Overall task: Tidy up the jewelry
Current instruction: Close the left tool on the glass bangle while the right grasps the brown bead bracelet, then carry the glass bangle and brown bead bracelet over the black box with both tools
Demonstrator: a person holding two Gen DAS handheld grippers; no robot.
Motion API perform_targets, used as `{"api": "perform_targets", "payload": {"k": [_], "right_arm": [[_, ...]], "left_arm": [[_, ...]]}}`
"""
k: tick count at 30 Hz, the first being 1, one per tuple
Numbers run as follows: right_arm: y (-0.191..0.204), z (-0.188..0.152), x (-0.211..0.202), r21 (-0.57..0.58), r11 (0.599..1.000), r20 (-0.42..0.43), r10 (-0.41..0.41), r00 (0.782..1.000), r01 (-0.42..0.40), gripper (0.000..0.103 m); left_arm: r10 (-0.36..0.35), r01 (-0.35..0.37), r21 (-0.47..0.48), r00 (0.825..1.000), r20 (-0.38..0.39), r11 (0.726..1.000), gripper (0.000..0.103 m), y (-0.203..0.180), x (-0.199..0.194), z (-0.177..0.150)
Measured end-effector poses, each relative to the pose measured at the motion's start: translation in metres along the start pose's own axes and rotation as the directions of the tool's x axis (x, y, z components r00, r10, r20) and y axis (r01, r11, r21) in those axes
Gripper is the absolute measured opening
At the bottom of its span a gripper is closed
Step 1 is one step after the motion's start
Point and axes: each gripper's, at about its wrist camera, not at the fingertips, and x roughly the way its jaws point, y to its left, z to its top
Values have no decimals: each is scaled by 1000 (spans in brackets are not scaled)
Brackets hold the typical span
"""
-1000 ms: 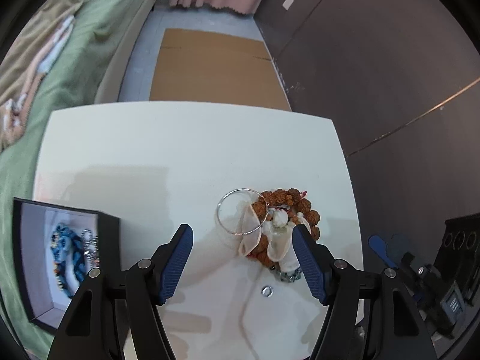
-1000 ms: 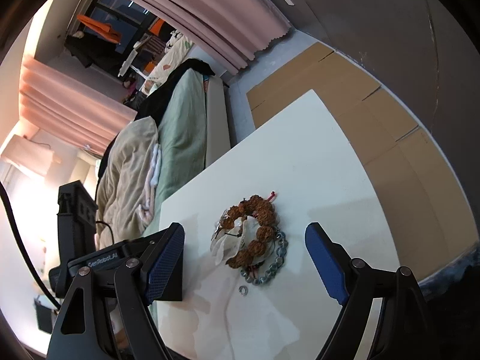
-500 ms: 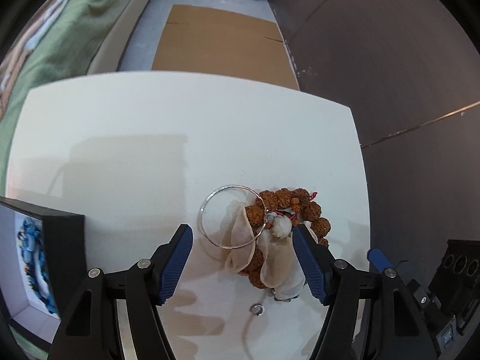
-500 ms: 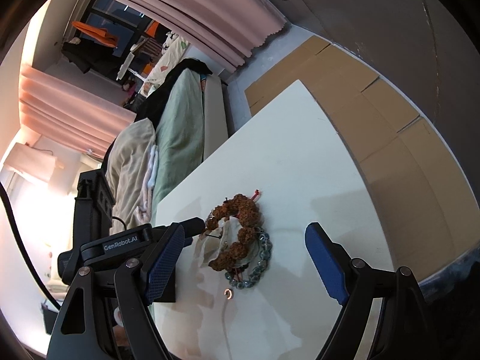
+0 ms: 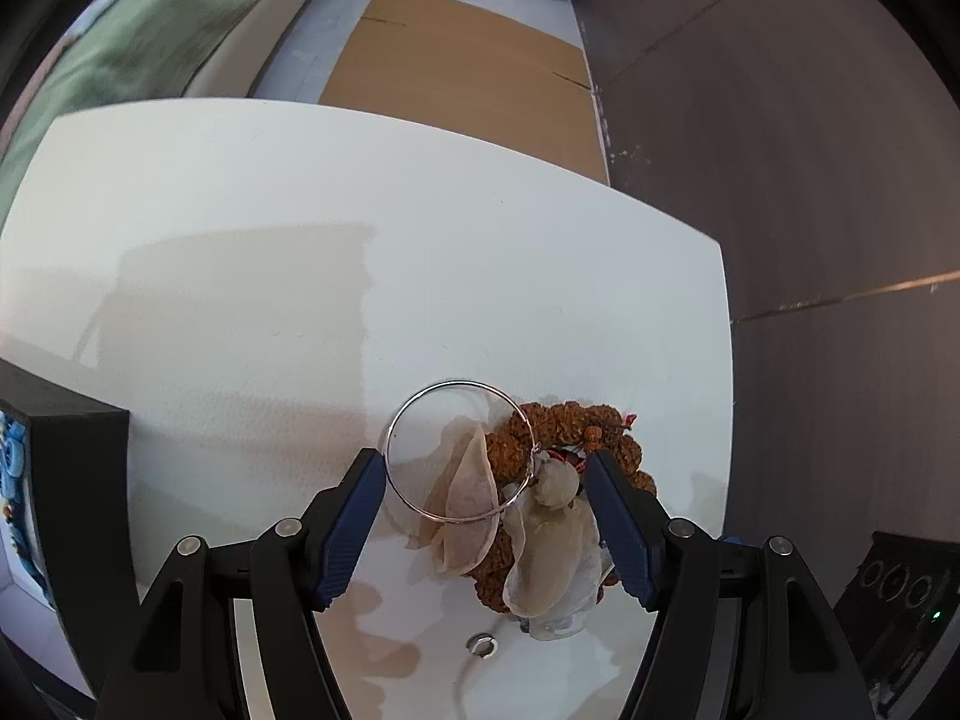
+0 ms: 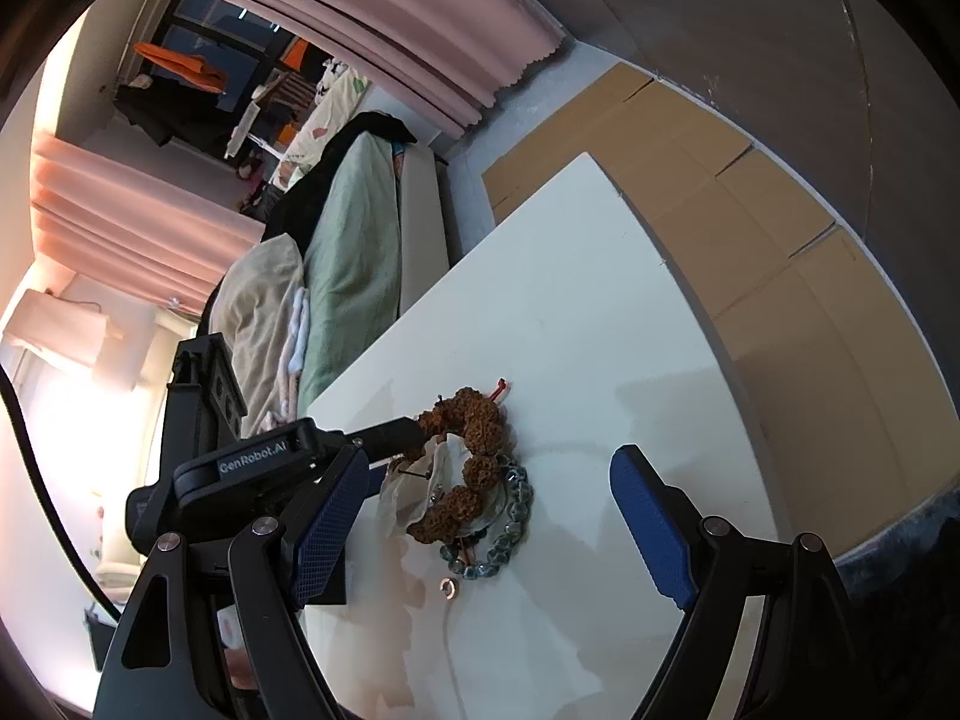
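On the white bench (image 5: 420, 228) a small heap of jewelry lies between the spread fingers of the left tongs (image 5: 486, 516). A thin silver wire bangle (image 5: 461, 451) tops the heap, one side over the bare bench and the other over a bracelet of rough brown seed beads (image 5: 576, 426). Pale translucent shell-shaped pieces (image 5: 468, 510) lie under and beside the bangle, overlapping the brown beads. The left tongs are released, their blue-padded fingers (image 5: 351, 531) wide apart on either side of the heap; whether either pad touches the jewelry cannot be told. Just in front of the heap, nearer the camera, a small silver ring (image 5: 481, 643) lies alone on the bench. At the left edge stands a black jewelry box (image 5: 72, 456) with blue beaded pieces (image 5: 9, 468) inside.

From the right wrist view, the right tongs (image 6: 489, 531) are likewise released, fingers spread wide and holding nothing. Between them lies the same heap, with a bracelet of grey-green metallic beads (image 6: 510, 528) curving round the brown one, and the left tongs reaching in from the left. Beyond the bench are flattened brown cardboard (image 6: 750, 228), a bed with green bedding (image 6: 354, 252), and pink curtains (image 6: 420, 30).
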Motion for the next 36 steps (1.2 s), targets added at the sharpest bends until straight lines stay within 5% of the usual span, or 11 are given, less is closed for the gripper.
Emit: {"api": "perform_targets", "payload": {"k": [2, 4, 11, 21, 36], "right_arm": [[2, 1, 3, 7, 1000, -13, -2, 1000, 2, 81], [3, 2, 7, 20, 1000, -32, -2, 999, 3, 72], [7, 1, 15, 40, 999, -72, -10, 997, 13, 60], [6, -6, 35, 118, 991, -157, -44, 987, 63, 27], [10, -9, 59, 183, 979, -194, -54, 980, 90, 21]], "left_arm": [[3, -3, -1, 1000, 2, 1000, 67, 0, 0, 1], [35, -35, -1, 999, 6, 999, 52, 1, -1, 2], [5, -4, -9, 1000, 19, 1000, 51, 9, -11, 3], [-45, 45, 4, 995, 87, 999, 51, 17, -53, -3], [-107, 110, -9, 980, 170, 994, 51, 61, -113, -32]]}}
